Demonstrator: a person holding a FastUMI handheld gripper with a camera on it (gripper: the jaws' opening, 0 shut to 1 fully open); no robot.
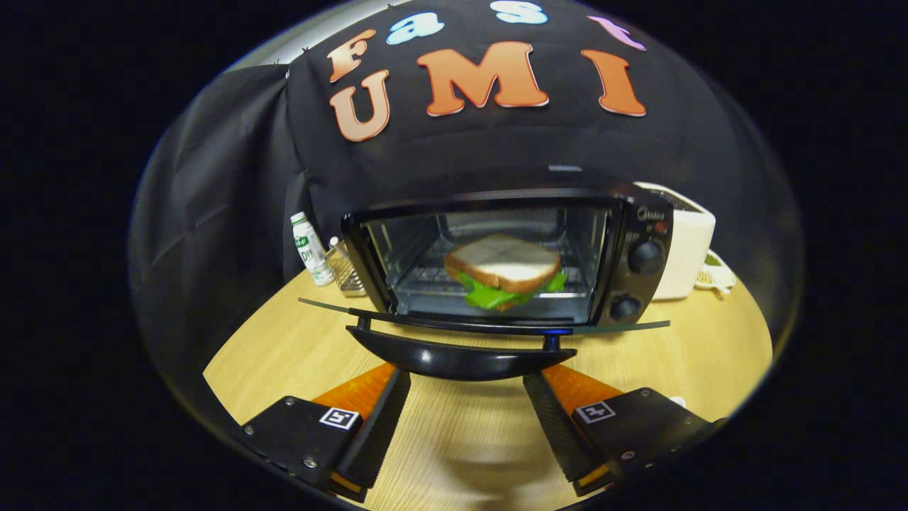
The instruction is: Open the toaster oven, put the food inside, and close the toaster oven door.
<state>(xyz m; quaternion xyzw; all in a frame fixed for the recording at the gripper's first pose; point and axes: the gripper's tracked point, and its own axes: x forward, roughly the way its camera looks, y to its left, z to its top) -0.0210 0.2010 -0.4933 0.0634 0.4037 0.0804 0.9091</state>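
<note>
Fingers: the gripper (468, 419) has its two fingers spread wide apart, they grip nothing, and the door handle lies just ahead of them, across the gap.
Bench: the wooden bench (709, 355) carries everything; it is flat and gives firm support.
Toaster oven: the toaster oven (496, 255) stands beyond the fingers, looks heavy and stiff, and I judge it will not slide easily.
Door: the glass door (425, 318) is folded down flat, hinged at the bottom; glass is fragile, so lift it gently.
Door handle: the handle (461, 358) is a smooth curved bar, maybe slippery; its middle is the best place to take hold.
Sandwich: the sandwich (505, 270) already lies on the rack inside, soft and light.
</note>
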